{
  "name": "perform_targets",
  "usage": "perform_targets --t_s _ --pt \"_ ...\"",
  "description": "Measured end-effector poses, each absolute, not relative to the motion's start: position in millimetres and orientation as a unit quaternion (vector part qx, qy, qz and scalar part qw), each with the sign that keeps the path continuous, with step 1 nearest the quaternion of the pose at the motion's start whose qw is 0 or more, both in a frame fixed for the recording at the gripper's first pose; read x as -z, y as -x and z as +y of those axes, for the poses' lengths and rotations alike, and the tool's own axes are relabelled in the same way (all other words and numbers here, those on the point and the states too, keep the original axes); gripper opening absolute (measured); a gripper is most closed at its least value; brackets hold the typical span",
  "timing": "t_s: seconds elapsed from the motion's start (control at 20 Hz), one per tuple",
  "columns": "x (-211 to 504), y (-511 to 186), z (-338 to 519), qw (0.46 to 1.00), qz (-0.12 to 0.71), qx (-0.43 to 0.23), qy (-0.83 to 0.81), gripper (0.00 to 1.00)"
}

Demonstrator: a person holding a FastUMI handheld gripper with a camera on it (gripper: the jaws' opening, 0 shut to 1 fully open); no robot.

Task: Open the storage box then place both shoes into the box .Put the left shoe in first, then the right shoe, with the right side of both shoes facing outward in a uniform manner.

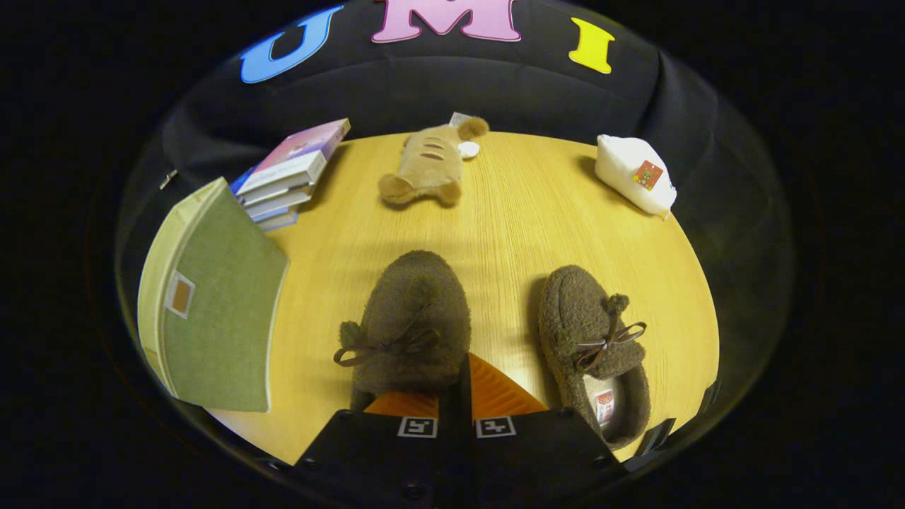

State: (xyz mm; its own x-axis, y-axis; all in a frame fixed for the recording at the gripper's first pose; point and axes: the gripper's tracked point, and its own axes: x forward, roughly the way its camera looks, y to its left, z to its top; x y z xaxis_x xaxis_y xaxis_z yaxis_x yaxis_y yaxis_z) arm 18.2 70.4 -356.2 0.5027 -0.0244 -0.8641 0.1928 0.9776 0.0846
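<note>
Two brown fuzzy slippers with small bows point their toes away from me on the wooden table (509, 212). The left shoe (413, 318) looks raised and close, its heel rim pinched between my fingers. My gripper (461, 387) is shut on that rim, the pads (505, 396) nearly meeting. The right shoe (590, 339) lies flat on the table just right of the fingers, its opening showing a label inside. The green fabric storage box (212, 311), with a cream side and a small label window, stands to the left of the held shoe; I cannot tell whether it is open.
A stack of books (290, 177) sits behind the box. A tan plush toy (428, 166) lies at the far middle of the table with a small white object beside it. A white pouch (633, 173) rests at the far right. Bare tabletop lies between the shoes and the toy.
</note>
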Motion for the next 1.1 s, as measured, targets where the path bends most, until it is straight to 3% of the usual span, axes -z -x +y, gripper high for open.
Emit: perform_targets --t_s 0.55,1.1 --pt "198 -74 209 0.871 0.454 -0.028 -0.187 0.05" --pt "249 -109 359 0.84 0.502 -0.032 -0.202 0.05"
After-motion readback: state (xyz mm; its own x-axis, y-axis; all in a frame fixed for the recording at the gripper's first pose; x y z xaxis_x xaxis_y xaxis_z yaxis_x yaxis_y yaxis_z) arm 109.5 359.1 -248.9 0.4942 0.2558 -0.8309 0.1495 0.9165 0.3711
